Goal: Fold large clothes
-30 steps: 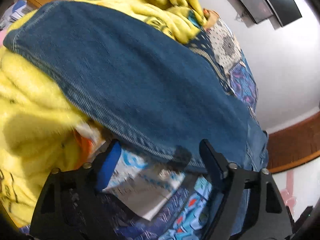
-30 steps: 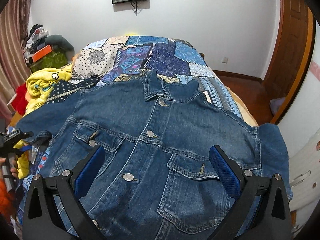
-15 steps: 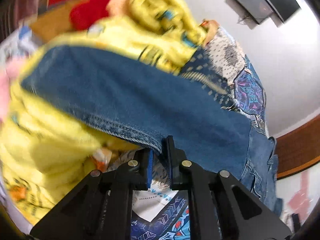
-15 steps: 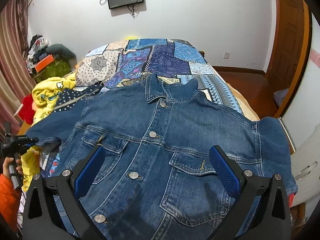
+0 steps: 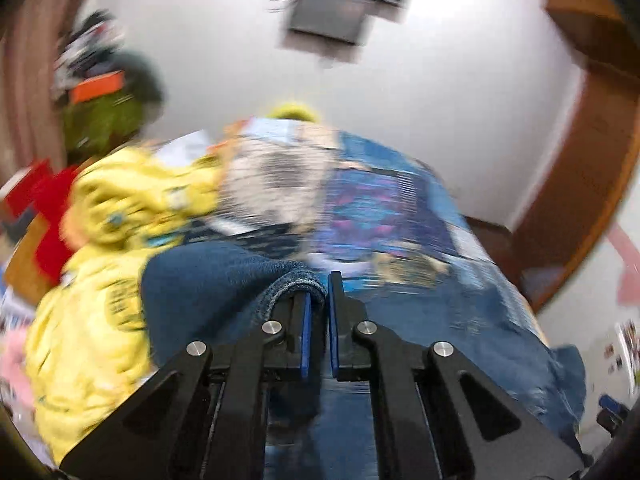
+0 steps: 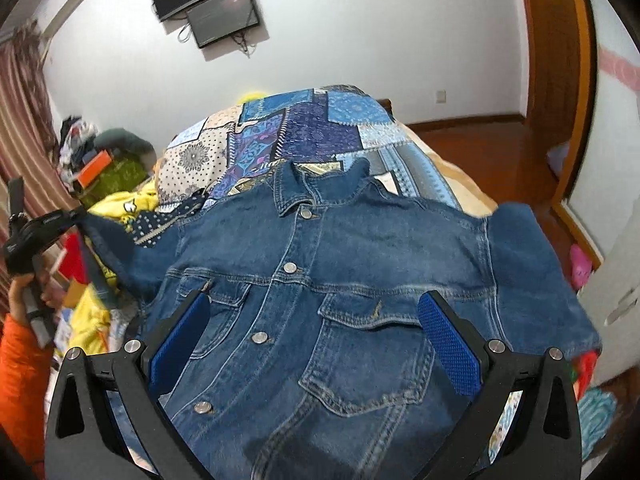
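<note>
denim jacket (image 6: 340, 280) sleeve pinched, left hand-held gripper (image 5: 319, 300)

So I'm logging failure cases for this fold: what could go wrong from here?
The left gripper pinches only the sleeve cuff, so the denim may slip out as it lifts. The raised sleeve could drag the yellow blanket beside it. The right gripper hangs open, so the denim jacket may slide.

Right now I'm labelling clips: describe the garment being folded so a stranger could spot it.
On the patchwork-quilted bed lies a blue denim jacket, front up and buttoned. Unlike the crumpled yellow fleece beside it, it is spread flat, with metal buttons and chest pockets.
</note>
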A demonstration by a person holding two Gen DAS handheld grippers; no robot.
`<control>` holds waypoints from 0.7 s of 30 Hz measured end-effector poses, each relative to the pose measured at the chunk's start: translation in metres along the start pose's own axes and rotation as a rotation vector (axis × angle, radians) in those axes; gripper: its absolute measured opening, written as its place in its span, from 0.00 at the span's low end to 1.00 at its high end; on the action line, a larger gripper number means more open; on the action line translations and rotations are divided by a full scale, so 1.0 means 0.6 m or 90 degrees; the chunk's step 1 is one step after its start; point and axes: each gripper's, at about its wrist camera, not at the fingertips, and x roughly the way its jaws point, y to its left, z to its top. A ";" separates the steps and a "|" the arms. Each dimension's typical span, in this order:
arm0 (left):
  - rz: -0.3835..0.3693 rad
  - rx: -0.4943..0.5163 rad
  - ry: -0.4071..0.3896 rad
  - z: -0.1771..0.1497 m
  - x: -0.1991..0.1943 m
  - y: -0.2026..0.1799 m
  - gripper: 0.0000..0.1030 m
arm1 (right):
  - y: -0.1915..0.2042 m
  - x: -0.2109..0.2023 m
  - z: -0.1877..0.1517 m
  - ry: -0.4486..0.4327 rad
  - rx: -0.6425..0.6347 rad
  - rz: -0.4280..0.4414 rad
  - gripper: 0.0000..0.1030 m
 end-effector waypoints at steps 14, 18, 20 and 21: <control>-0.122 0.142 0.239 -0.187 0.145 -0.257 0.04 | -0.043 -0.042 -0.013 -0.014 -0.002 -0.002 1.00; -0.124 0.131 0.301 -0.227 0.160 -0.256 0.05 | -0.048 -0.041 -0.017 -0.008 0.002 0.003 1.00; -0.134 0.120 0.308 -0.236 0.152 -0.253 0.05 | -0.048 -0.041 -0.017 -0.007 -0.001 0.002 1.00; -0.140 0.116 0.312 -0.234 0.145 -0.249 0.08 | -0.047 -0.041 -0.017 -0.007 -0.002 0.000 1.00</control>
